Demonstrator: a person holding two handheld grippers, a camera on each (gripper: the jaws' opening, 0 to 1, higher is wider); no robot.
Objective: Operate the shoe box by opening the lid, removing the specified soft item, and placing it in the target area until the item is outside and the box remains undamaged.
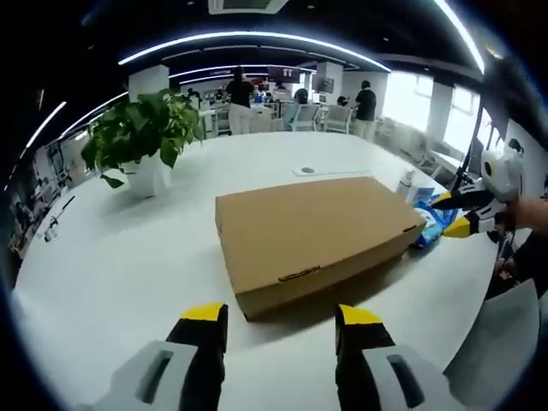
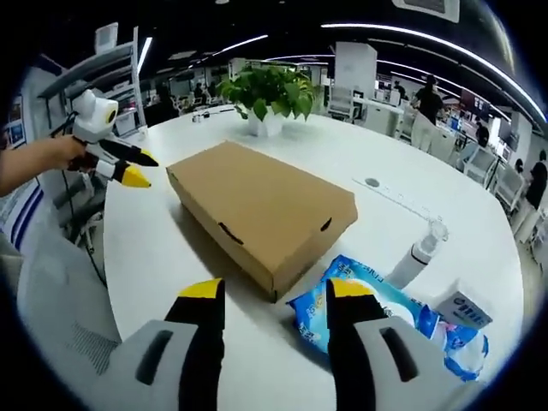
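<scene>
Still closed: both grippers wait at the shoe box

Both pairs of jaws stand apart and hold nothing. The left gripper (image 1: 281, 330) points at one long side of the shoe box (image 1: 312, 231), near it but not touching; a tuck tab is visible in this side, so I judge that this hand is placed to lift the lid. The right gripper (image 2: 267, 308) faces a corner of the box from the other side, probably to steady the box so that it is not damaged.

The box lies flat on the white surface (image 1: 128, 257), its lid shut. The soft item is presumably inside; I cannot see it. Just beside the box, at the right gripper's corner, lie a blue packet (image 2: 385, 312) and a small bottle (image 2: 419, 253). Behind the box stands a potted plant (image 1: 145, 137).
</scene>
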